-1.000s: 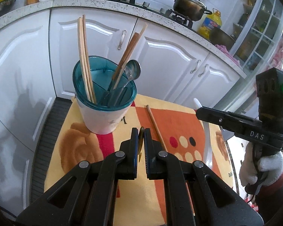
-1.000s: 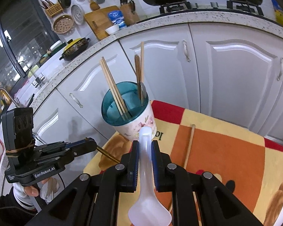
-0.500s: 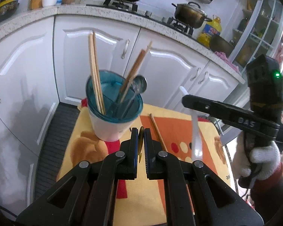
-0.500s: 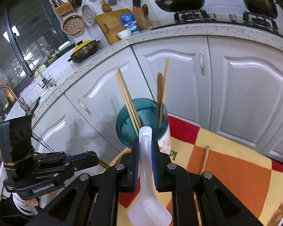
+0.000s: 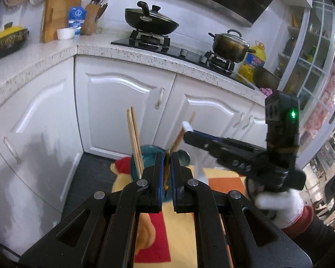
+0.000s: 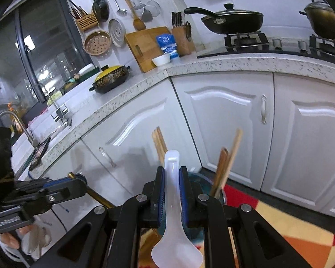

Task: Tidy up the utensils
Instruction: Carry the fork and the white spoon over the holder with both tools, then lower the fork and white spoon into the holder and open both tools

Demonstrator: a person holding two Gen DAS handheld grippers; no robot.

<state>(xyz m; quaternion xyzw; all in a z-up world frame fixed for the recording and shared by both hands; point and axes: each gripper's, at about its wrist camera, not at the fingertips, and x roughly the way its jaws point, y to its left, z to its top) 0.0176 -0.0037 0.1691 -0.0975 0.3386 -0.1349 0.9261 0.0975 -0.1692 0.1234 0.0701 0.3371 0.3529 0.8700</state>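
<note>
While chopsticks (image 5: 135,143) already stand in the teal holder (image 5: 148,156), the right gripper (image 6: 171,192) clamps a white spoon (image 6: 173,234) and the left gripper (image 5: 166,174) pinches a thin golden utensil (image 5: 167,169); both remain to be placed.

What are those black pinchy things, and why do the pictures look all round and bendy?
Those are two grabbing tools, like big tongs, and a person holds one in each hand. Each tool carries a small wide-eyed camera that looks along its fingers, which bends the picture. One picture comes from the left gripper, the other from the right gripper. In the left view you can see the person's white-gloved hand holding the right tool. The right gripper is pinching a white plastic spoon. The left gripper is pinching something thin and golden; I cannot tell exactly what. Below them a teal-rimmed utensil cup with wooden chopsticks stands on a colourful mat. Behind is a kitchen counter.
</note>
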